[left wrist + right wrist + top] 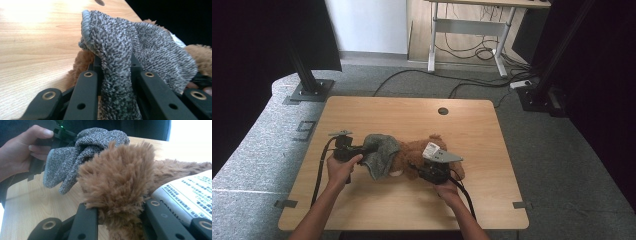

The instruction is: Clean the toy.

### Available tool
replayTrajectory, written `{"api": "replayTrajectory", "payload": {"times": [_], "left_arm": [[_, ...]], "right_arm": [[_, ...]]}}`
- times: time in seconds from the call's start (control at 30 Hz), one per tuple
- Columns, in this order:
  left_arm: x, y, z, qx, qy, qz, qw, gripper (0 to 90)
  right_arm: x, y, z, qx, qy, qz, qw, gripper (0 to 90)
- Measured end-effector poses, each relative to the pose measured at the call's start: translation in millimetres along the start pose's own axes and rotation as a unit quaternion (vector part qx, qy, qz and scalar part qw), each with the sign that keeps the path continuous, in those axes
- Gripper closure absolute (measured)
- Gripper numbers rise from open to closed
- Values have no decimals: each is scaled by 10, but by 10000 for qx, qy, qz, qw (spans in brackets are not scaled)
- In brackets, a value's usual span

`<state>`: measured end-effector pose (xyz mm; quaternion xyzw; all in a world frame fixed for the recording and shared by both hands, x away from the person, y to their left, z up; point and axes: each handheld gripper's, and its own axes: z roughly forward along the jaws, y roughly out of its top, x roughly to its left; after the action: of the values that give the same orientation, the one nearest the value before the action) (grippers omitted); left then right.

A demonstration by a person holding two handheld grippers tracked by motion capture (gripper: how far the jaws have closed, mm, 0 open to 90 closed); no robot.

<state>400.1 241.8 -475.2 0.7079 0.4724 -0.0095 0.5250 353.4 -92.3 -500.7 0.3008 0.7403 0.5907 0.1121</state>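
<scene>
A brown plush toy (pixel 414 152) lies on the wooden table (pixel 362 112), with a grey knitted cloth (pixel 381 152) draped over its left end. My left gripper (pixel 364 149) is shut on a fold of the grey knitted cloth (pixel 117 75), which runs up between the jaws. My right gripper (pixel 424 167) is shut on a tuft of the plush toy (pixel 117 195). A white printed label (pixel 187 192) hangs on the toy beside the right jaw. In the right gripper view a hand (pixel 17 155) holds the left gripper behind the cloth (pixel 75 150).
A round cable hole (pixel 443 111) sits near the table's far edge. Black stand bases (pixel 309 90) rest on the grey floor behind the table's corners. A desk frame (pixel 472 30) with loose cables stands farther back.
</scene>
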Motion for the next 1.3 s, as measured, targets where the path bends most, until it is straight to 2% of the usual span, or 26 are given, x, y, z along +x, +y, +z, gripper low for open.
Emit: {"api": "replayTrajectory", "payload": {"times": [0.1,0.2,0.43,0.77,0.93,1.03,1.1,1.2,1.3], "left_arm": [[-94,41,10,-120,-339,51,9993,759],[-230,108,73,-119,-498,195,9985,758],[-445,186,353,44,-650,306,9974,757],[-734,376,687,259,-737,673,9947,754],[-864,455,779,292,-814,913,9921,753],[-904,460,817,356,-707,1023,9916,753],[-881,441,842,478,-507,1049,9920,754],[-771,392,856,636,-197,897,9937,756],[-630,345,825,797,11,804,9936,756]], "right_arm": [[1,-4,11,5,-22,21,10000,730],[11,-9,25,7,-38,12,10000,730],[24,-14,33,22,-91,-6,10000,730],[27,-18,38,9,-124,33,9999,731],[41,-30,30,25,-101,35,9999,732],[56,-39,27,42,-98,-4,9999,732],[61,-45,21,56,-91,-9,9999,732],[79,-63,11,84,-71,-51,9999,732],[103,-78,-1,115,-51,-104,9999,731]]}}
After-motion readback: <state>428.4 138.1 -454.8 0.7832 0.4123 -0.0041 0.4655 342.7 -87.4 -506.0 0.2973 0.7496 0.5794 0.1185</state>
